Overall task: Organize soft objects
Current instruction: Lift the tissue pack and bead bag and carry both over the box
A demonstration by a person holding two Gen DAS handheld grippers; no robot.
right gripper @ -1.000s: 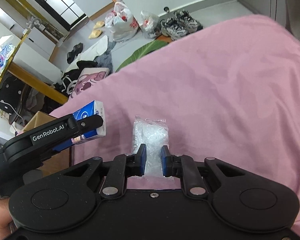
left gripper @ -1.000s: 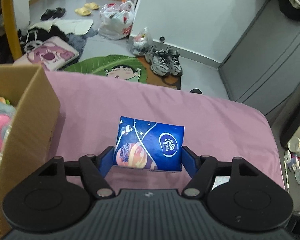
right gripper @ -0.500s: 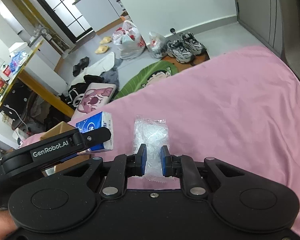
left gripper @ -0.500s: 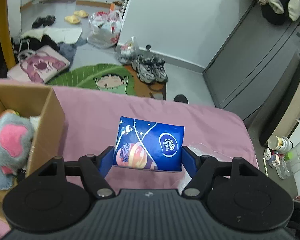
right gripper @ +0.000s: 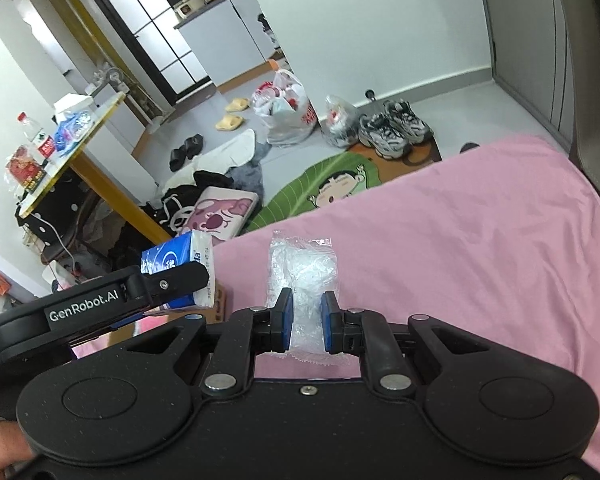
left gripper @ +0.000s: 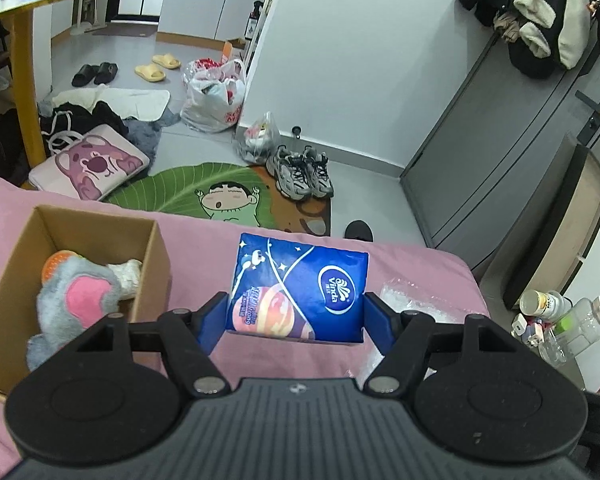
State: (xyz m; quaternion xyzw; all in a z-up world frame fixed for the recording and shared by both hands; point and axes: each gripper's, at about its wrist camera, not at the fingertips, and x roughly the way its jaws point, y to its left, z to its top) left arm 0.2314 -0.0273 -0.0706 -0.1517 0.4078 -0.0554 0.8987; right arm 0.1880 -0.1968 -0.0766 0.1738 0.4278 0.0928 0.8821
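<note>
While a grey plush toy (left gripper: 76, 300) sits in the open cardboard box (left gripper: 156, 264) at far left on the pink sheet (right gripper: 460, 248), the left gripper (left gripper: 296, 316) clamps a blue tissue pack (left gripper: 300, 292) above the bed just right of the box; further right, the right gripper (right gripper: 306, 316) pinches a clear plastic packet (right gripper: 302, 268).

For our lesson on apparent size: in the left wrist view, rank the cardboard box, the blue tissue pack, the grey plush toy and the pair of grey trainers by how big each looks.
1. Cardboard box
2. Blue tissue pack, though it is nearest the camera, so its rank is unsure
3. Grey plush toy, partly hidden inside the box
4. Pair of grey trainers, far off on the floor
</note>
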